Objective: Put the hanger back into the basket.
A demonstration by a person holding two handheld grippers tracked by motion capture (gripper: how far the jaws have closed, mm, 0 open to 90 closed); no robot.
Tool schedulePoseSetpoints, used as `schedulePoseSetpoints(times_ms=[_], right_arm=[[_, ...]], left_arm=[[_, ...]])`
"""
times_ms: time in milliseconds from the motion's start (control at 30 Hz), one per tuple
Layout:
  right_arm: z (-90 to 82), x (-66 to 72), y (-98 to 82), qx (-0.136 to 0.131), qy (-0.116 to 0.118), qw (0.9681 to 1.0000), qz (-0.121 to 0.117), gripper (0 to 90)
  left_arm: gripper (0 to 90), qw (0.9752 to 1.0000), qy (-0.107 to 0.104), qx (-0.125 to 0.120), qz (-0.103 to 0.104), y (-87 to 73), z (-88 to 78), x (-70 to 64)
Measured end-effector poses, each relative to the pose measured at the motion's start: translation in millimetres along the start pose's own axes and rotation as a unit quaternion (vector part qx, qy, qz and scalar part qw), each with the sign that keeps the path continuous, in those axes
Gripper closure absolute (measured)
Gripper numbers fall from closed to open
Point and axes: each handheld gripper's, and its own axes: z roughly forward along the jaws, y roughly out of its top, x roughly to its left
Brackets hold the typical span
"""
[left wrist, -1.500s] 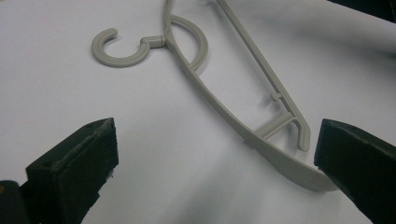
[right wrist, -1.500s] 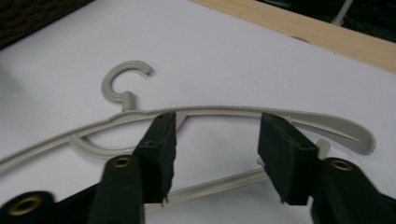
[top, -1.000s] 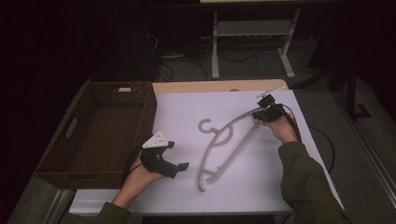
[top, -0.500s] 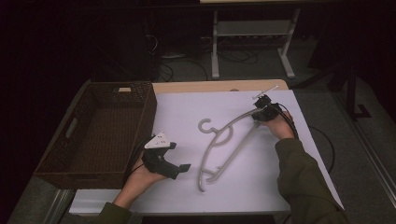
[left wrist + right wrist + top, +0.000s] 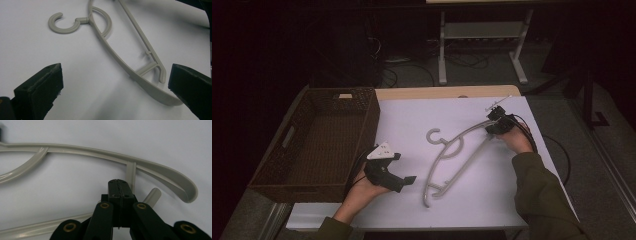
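A grey hanger [image 5: 452, 160] is lying flat on the white table [image 5: 412, 120]. The right gripper [image 5: 492, 127] is pinching its far end; the left gripper [image 5: 404, 181], gaping, should be clamping the near end squarely before lifting.

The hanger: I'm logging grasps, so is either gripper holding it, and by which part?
The right gripper has its jaws shut on the hanger, on the lower bar near one end. The left gripper stands open beside the other end, holding nothing.
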Motion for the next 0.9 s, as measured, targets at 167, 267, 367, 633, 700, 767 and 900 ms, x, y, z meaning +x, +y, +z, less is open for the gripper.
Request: schedulePoseSetpoints(times_ms=[167, 267, 367, 633, 700, 767, 900], right_arm=[[-9.6, 6.2, -14.7, 0.0, 0.011, 0.9999, -0.004, 89.6], [-16.2, 9.8, -25.1, 0.0, 0.018, 0.9998, 0.001, 89.5], [-23.6, 13.7, -36.2, 0.0, 0.026, 0.9997, 0.005, 89.5], [-40.8, 21.8, -51.6, -0.041, 0.027, 0.9988, 0.001, 89.5], [-48.5, 25.9, -53.5, -0.056, 0.022, 0.9982, -0.009, 89.5], [-56.9, 31.9, -56.4, -0.075, 0.028, 0.9967, -0.011, 89.5], [-67.4, 43.8, -63.9, -0.107, 0.046, 0.9931, -0.019, 89.5]], left_arm=[[0.0, 1.0, 0.0, 0.001, 0.002, 0.4, 0.4, -0.6], [0.0, 1.0, 0.001, 0.001, 0.002, 0.3, 0.7, -1.3], [0.0, 1.0, 0.001, 0.001, 0.002, 0.3, 0.3, -1.2], [0.0, 1.0, 0.001, 0.002, 0.002, 0.3, -0.1, -1.9], [0.0, 1.0, 0.001, 0.001, 0.003, 0.2, -0.2, -1.5], [0.0, 1.0, 0.001, 0.001, 0.002, 0.0, -0.1, -1.1], [0.0, 1.0, 0.001, 0.0, 0.002, 0.0, -0.5, -1.3]])
